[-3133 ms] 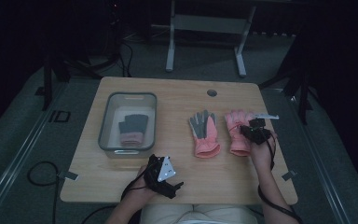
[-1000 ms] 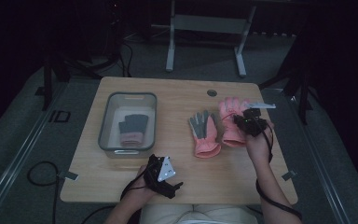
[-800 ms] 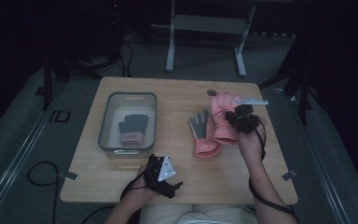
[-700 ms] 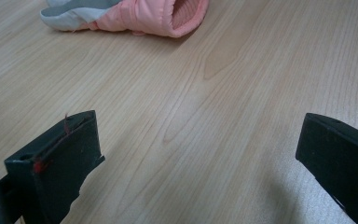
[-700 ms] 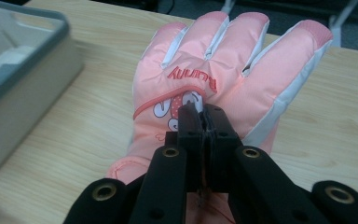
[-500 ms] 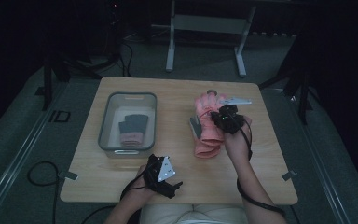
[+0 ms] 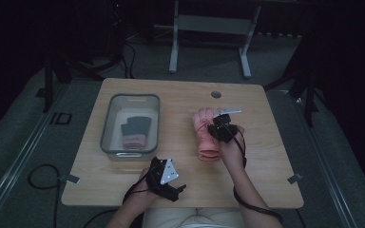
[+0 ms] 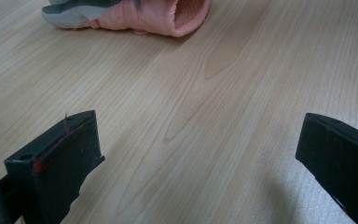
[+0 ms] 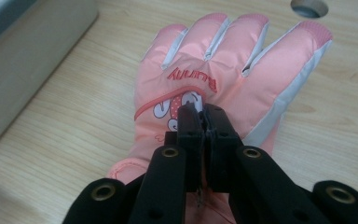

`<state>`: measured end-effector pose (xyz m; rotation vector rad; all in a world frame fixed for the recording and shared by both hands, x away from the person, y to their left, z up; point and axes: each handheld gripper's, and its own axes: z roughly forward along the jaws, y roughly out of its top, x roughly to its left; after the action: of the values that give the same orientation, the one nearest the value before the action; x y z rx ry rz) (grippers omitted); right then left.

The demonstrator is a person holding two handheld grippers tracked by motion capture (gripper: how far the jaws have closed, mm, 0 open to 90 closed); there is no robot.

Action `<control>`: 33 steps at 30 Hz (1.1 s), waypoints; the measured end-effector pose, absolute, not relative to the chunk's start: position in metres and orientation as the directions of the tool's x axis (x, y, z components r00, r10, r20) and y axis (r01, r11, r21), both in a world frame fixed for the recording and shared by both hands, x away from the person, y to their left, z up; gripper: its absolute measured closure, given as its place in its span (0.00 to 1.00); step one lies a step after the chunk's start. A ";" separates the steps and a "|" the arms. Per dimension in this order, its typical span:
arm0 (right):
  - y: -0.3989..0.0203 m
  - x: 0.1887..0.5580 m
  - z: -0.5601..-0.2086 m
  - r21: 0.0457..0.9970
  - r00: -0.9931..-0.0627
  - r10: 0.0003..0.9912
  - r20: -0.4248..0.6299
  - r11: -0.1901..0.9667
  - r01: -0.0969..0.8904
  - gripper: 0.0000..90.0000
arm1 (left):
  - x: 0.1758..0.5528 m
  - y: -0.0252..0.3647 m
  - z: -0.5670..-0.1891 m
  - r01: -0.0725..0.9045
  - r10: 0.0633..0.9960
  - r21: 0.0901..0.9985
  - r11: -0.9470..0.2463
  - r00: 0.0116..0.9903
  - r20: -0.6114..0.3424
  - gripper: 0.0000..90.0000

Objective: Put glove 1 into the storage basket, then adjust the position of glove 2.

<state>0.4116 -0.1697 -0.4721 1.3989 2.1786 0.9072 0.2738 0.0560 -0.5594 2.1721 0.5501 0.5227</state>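
The right gripper (image 9: 204, 109) has its fingers pinched shut on the back of the pink glove (image 9: 223, 79). The glove lies stacked on its mate, long axis pointing away along the desk (image 7: 180, 99), right of the bin (image 7: 110, 124). The left gripper (image 7: 164, 178) rests open, well apart.

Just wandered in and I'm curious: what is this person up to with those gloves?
A person works two hand-held grippers at a wooden table. The right gripper is shut on the back of a pink glove, holding it over a second pink glove lying on the table. The left gripper rests open near the table's front edge. A clear bin at the left already holds another glove.
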 end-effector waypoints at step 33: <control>-0.180 0.407 -0.463 0.768 -0.496 0.867 0.040 0.291 0.571 0.56 | 0.276 0.056 -0.559 0.235 0.553 0.789 -0.568 0.819 0.155 0.00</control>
<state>0.4070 -0.1804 -0.4626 1.2926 2.1804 1.0533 0.2758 0.0559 -0.5587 2.1796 0.5758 0.4961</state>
